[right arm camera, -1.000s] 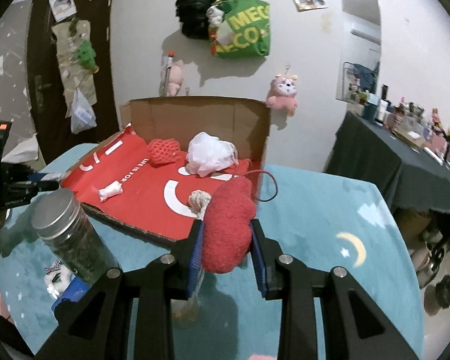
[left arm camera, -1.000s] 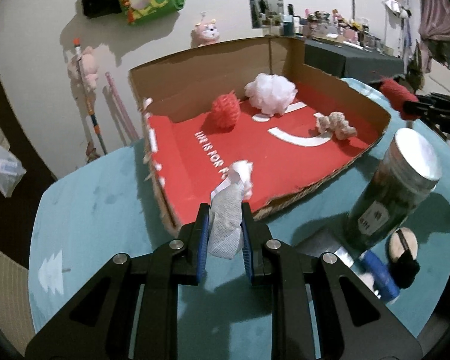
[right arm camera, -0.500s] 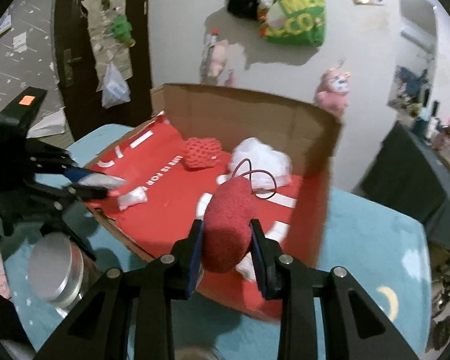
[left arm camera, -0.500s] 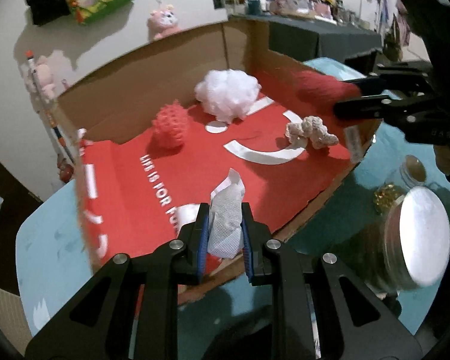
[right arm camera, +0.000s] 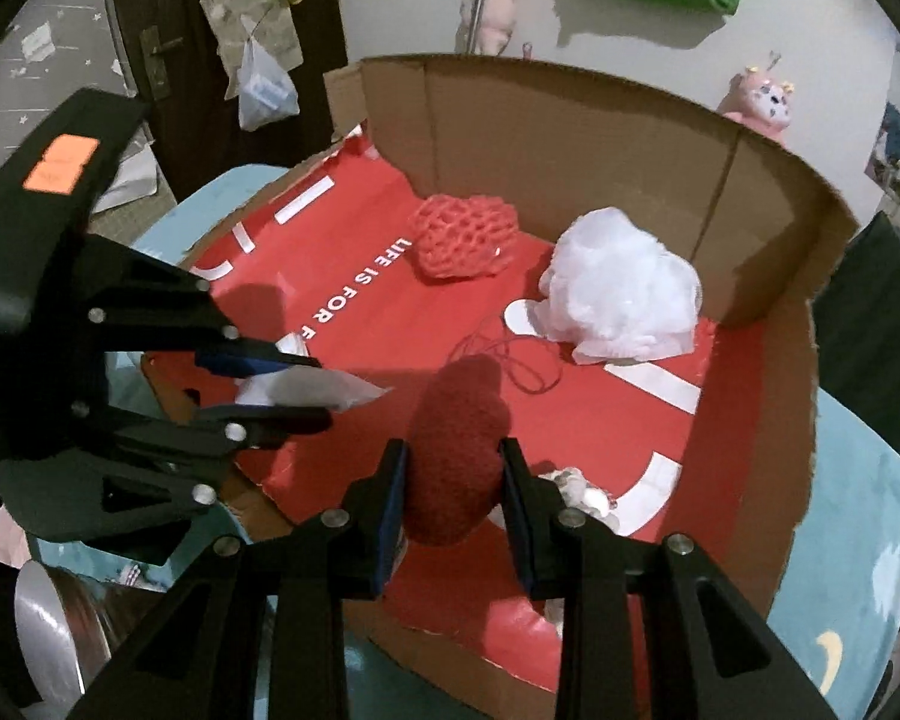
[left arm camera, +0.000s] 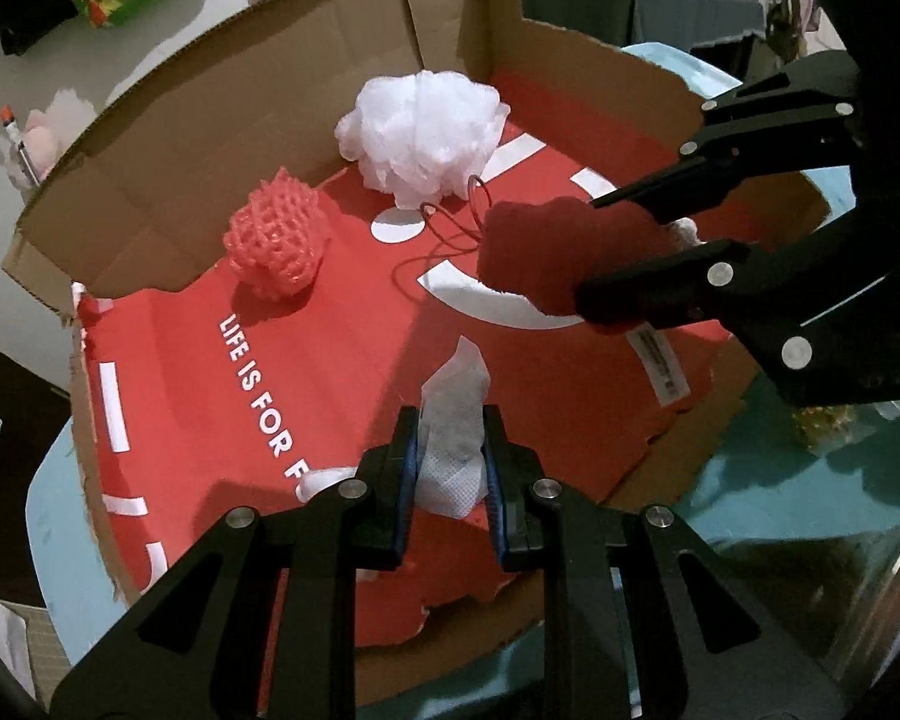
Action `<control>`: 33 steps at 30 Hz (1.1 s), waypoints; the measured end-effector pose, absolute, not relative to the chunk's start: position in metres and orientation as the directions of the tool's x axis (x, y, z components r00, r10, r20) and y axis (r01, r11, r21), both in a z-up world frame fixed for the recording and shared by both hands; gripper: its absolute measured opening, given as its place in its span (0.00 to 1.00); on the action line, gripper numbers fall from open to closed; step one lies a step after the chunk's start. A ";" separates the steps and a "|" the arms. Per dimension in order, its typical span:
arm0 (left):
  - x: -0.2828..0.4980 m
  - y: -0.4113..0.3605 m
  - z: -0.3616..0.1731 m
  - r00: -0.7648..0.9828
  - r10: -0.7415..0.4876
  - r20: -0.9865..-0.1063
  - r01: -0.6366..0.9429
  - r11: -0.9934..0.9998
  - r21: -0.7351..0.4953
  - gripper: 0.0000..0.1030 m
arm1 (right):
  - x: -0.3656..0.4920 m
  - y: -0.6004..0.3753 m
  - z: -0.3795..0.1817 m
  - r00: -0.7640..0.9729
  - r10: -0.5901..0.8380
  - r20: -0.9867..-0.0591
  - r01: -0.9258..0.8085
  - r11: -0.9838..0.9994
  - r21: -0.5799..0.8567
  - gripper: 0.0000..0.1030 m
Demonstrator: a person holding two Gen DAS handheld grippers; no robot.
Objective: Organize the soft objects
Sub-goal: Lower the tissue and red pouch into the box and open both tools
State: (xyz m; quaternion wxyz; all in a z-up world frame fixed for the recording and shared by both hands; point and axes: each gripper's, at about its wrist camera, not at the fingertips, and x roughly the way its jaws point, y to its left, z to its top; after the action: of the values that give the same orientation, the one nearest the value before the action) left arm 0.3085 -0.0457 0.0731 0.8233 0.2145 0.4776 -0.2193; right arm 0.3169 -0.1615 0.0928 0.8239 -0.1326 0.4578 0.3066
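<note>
An open cardboard box [left arm camera: 150,180] with a red floor fills both views. My left gripper [left arm camera: 452,438] is shut on a white mesh cloth [left arm camera: 453,414] just above the box's near edge. From the right, my right gripper [left arm camera: 588,252] reaches in, shut on a dark red fuzzy sponge [left arm camera: 534,252] with a thin cord loop. In the right wrist view that gripper [right arm camera: 452,468] holds the sponge [right arm camera: 456,450] over the box floor, and the left gripper [right arm camera: 315,390] with the cloth [right arm camera: 324,387] stands to its left. A coral mesh ball [left arm camera: 276,240] and a white bath pouf [left arm camera: 426,126] lie near the back wall.
A small beige knotted piece [right arm camera: 576,486] lies on the box floor by my right fingers. A jar with a metal lid [right arm camera: 42,618] stands on the teal tablecloth [right arm camera: 840,600] in front of the box. The box walls [right arm camera: 570,138] rise at the back and right.
Both grippers have come in over the box from opposite sides and tipped downward, each still gripping its item. The red sponge now hangs above the box floor close to the white cloth.
</note>
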 end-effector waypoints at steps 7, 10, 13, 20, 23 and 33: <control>0.313 -0.048 0.070 0.423 -0.149 -0.894 0.577 0.804 0.139 0.18 | 0.332 -0.157 0.085 0.294 0.351 -0.889 -0.634 0.768 0.094 0.32; 0.316 -0.049 0.069 0.414 -0.147 -0.898 0.580 0.803 0.137 0.18 | 0.339 -0.157 0.081 0.264 0.347 -0.900 -0.633 0.766 0.110 0.32; 0.321 -0.050 0.064 0.406 -0.134 -0.904 0.579 0.803 0.141 0.18 | 0.346 -0.155 0.074 0.228 0.335 -0.914 -0.630 0.767 0.124 0.32; 0.324 -0.054 0.060 0.392 -0.134 -0.910 0.593 0.794 0.138 0.18 | 0.349 -0.149 0.062 0.212 0.310 -0.927 -0.639 0.762 0.108 0.33; 0.327 -0.057 0.058 0.387 -0.130 -0.913 0.597 0.790 0.141 0.18 | 0.350 -0.147 0.062 0.213 0.306 -0.928 -0.641 0.760 0.104 0.33; 0.329 -0.060 0.054 0.373 -0.131 -0.918 0.612 0.779 0.137 0.18 | 0.353 -0.142 0.057 0.213 0.291 -0.933 -0.648 0.757 0.088 0.36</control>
State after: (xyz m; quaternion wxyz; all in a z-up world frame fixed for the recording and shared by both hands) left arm 0.3287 -0.0601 0.0539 0.7943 0.2362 0.5086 -0.2337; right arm 0.3534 -0.1418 0.0572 0.7614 -0.1633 0.5465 0.3080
